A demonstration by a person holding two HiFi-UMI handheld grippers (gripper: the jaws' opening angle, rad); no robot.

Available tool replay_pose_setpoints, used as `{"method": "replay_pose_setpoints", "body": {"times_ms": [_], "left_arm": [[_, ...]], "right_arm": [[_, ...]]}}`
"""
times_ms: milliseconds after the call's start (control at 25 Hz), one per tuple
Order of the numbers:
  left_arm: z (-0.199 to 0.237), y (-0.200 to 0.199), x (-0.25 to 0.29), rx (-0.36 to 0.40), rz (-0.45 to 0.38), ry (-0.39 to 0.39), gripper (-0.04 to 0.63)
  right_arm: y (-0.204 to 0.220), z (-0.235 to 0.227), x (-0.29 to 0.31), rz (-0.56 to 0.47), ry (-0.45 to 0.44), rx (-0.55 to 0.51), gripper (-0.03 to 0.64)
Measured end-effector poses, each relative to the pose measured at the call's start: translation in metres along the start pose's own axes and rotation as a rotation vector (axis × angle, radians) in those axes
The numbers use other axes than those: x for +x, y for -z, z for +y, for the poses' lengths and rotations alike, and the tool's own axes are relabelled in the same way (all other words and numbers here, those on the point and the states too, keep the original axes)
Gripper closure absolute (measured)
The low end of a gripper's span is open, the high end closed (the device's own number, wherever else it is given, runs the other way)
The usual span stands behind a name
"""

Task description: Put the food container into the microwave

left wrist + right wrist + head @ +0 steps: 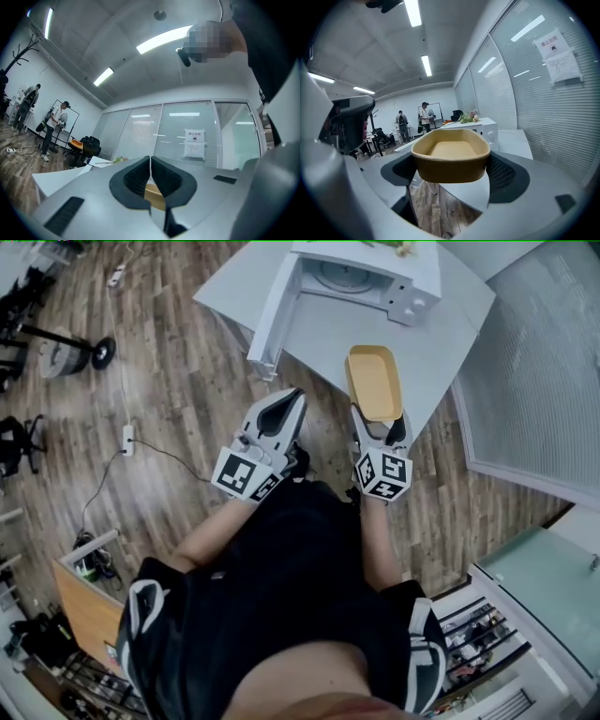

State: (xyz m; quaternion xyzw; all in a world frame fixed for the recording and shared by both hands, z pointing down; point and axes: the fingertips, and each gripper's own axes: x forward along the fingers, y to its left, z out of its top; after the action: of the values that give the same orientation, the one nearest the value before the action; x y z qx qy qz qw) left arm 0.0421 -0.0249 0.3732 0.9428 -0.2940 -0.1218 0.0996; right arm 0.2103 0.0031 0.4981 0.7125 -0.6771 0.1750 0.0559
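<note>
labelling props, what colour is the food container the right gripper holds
The food container is plain mustard yellow inside and out; clearest in the right gripper view.

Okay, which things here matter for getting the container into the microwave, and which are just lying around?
Part of the job:
- food container, held in the right gripper
- microwave, its door open
- white table that the microwave stands on

Just lying about:
- power strip on the floor
- black office chair
- left gripper, shut and empty
</note>
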Motion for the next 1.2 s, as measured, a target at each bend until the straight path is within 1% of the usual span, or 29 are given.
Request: {"method": "replay_pose_setpoints", "body": {"times_ms": [160, 280, 360, 480, 600, 760, 920, 1040, 1200], "left_arm": [[0.031, 0.005, 0.044, -0.028, 0.005, 0.023, 0.565], [0.052, -0.001, 0.074, -0.023, -0.008, 0.033, 0.565], [0.067, -0.001, 0.093, -0.027, -0.012, 0.026, 0.565], [0.083, 0.001, 0.113, -0.049, -0.019, 0.002, 0.565], [0.097, 0.005, 0.132, -0.040, -0.019, -0.027, 0.565], [0.113, 0.014, 0.162, -0.029, -0.006, -0.073, 0.565], [0.130, 0.012, 0.189, -0.030, -0.014, -0.116, 0.565], [0.143, 0.016, 0.205, -0.035, -0.007, -0.149, 0.565], [0.161, 0.022, 0.222, -0.040, -0.013, -0.184, 0.565]], "right_arm": [[-0.002, -0.009, 0.062, 0.045, -0.009, -0.013, 0.140], [-0.007, -0.018, 0.111, 0.060, -0.008, -0.010, 0.140], [-0.008, -0.025, 0.146, 0.072, -0.007, -0.010, 0.140], [-0.007, -0.035, 0.196, 0.091, -0.017, -0.030, 0.140], [-0.007, -0.045, 0.249, 0.104, -0.029, -0.052, 0.140], [0.003, -0.058, 0.320, 0.148, -0.049, -0.069, 0.140], [0.003, -0.065, 0.388, 0.175, -0.064, -0.078, 0.140], [0.008, -0.070, 0.430, 0.201, -0.069, -0.085, 0.140], [0.028, -0.074, 0.477, 0.251, -0.072, -0.092, 0.140]]}}
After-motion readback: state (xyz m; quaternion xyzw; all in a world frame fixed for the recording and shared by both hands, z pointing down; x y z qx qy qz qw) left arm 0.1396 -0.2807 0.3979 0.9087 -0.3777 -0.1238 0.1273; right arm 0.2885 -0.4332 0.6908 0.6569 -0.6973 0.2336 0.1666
